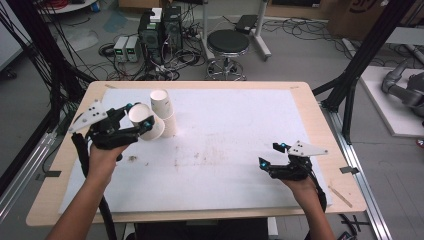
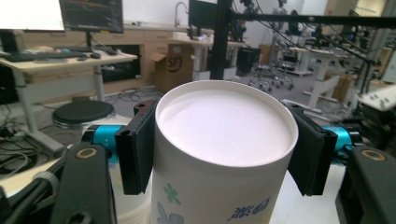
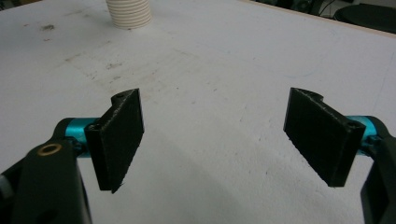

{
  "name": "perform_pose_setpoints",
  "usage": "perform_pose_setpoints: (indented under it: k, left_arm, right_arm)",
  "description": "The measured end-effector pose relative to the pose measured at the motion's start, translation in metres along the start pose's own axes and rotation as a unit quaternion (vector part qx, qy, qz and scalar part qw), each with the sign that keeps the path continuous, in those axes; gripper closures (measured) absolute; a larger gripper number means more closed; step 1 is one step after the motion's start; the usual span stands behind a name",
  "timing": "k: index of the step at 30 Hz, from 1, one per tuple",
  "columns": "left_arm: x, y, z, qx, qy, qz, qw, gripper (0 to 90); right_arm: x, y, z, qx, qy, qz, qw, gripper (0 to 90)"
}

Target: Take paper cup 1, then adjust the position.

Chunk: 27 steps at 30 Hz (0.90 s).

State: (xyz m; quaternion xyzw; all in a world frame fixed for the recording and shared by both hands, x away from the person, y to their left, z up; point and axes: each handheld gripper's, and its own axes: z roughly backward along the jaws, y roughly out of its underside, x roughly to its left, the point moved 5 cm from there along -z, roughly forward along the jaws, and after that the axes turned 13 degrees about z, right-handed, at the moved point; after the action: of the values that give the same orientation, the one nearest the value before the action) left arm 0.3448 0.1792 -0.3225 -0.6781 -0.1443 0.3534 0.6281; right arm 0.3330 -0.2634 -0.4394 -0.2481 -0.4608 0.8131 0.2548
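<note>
- My right gripper sits nearest me on the right of the white table, jaws wide apart with nothing but bare tabletop between them in the right gripper view. I judge it is idle in this step.
- My left gripper is farther up on the left, clamped on a paper cup. In the left gripper view both black pads press the cup's sides just under its closed white end, and that end faces the camera, so I hold it bottom end toward me.
- From above, the held cup lies tilted on its side, just beside the stack of cups standing upside down at the table's far left; I cannot tell whether they touch.
- My judgement: the pick is done. What is left is to bring the cup over the stack, seat it squarely and release.
- Beyond the table stands a stool among cables.
</note>
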Motion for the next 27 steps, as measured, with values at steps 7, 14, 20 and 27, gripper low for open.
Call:
perform_pose_setpoints:
  k: [7, 14, 20, 27]
  left_arm:
    - [-0.006, 0.03, -0.004, 0.018, 0.016, 0.006, 0.9997, 34.1]
    - [-0.008, 0.048, -0.01, 0.032, 0.023, 0.013, 0.9991, 34.1]
    - [-0.011, 0.05, -0.011, 0.034, 0.031, 0.014, 0.9988, 34.0]
    - [-0.016, 0.05, -0.013, 0.034, 0.042, 0.015, 0.9984, 34.0]
  right_arm:
    - [0.003, -0.003, -0.004, -0.001, -0.008, 0.004, 1.0, 20.7]
    - [0.003, -0.002, -0.006, 0.002, -0.008, 0.004, 1.0, 20.7]
    - [0.005, -0.004, -0.009, 0.003, -0.013, 0.007, 0.9999, 20.7]
    - [0.004, -0.005, -0.005, -0.001, -0.008, 0.005, 1.0, 20.7]
